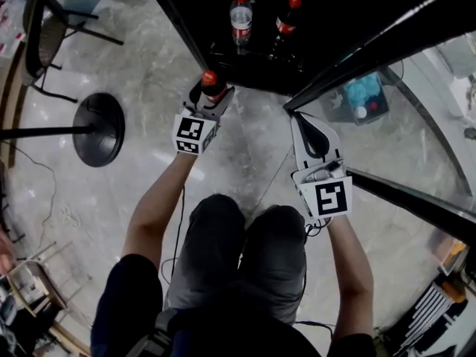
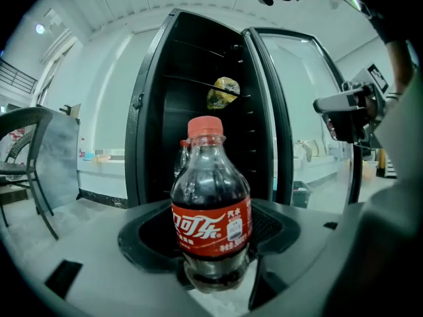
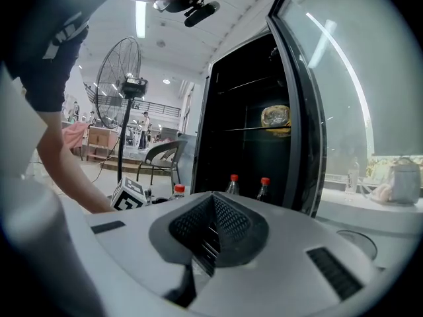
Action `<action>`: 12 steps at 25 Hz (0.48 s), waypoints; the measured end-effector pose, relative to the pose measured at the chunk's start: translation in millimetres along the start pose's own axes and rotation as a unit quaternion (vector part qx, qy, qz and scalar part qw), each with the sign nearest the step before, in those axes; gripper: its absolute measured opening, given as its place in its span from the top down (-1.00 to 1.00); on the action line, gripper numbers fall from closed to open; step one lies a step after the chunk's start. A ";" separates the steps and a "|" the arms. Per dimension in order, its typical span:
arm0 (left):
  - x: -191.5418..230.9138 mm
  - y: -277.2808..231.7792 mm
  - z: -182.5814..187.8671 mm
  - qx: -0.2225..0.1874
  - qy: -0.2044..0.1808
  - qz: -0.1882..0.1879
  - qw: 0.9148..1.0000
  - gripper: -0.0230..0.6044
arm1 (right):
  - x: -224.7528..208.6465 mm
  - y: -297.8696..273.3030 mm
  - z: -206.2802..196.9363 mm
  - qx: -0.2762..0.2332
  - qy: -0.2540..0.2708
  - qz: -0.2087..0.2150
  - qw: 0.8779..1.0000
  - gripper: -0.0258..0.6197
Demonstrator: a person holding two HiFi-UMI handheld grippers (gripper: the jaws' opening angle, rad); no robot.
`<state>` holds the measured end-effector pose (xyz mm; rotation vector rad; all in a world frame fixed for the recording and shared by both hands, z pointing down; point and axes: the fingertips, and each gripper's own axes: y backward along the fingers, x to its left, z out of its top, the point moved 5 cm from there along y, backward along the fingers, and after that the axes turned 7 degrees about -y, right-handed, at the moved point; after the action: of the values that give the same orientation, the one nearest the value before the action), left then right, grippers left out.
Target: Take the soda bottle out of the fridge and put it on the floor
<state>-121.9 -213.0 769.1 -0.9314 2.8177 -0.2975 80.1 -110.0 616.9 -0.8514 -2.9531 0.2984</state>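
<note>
The left tongs [image 1: 209, 94] are gripping a cola bottle [image 2: 211, 220] upright by its lower body, just in front of the open fridge [image 2: 198, 78]; the right tongs [image 3: 210, 233] are sitting closed on nothing beside the glass door [image 1: 416, 125]; two more bottles [image 1: 241, 17] are standing inside the fridge.

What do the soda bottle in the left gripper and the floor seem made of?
The soda bottle looks like clear glossy plastic: dark drink shows through, red screw cap. The floor seems polished marble or marble-look tile: grey veining, soft sheen.
</note>
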 end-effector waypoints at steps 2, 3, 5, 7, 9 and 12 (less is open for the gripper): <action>1.6 -3.5 -8.9 -0.002 0.000 0.002 1.000 -0.10 | -0.6 -4.4 -7.2 -0.001 0.003 0.003 1.000 0.86; 1.7 -5.1 -13.4 -0.004 -0.001 0.003 1.000 -0.10 | -0.5 -6.2 -10.9 -0.003 0.003 0.004 1.000 0.86; -0.4 -6.5 -24.2 -0.003 -0.003 0.003 1.000 -0.10 | 0.2 -8.6 -19.3 -0.003 0.004 0.007 1.000 0.86; -2.7 -8.6 -36.5 0.002 -0.004 0.001 1.000 -0.10 | -0.4 -11.3 -28.2 -0.002 0.004 0.009 1.000 0.86; -5.0 -10.7 -50.9 0.008 -0.002 -0.001 1.000 -0.10 | -1.0 -13.9 -37.3 -0.003 0.003 0.011 1.000 0.86; -9.8 -14.1 -67.1 0.004 -0.003 0.000 1.000 -0.10 | -1.1 -16.9 -51.4 -0.005 0.006 0.016 1.000 0.86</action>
<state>-120.2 -208.9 838.2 -0.9286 2.8091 -0.3062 77.6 -115.8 670.6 -0.8997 -2.9342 0.2791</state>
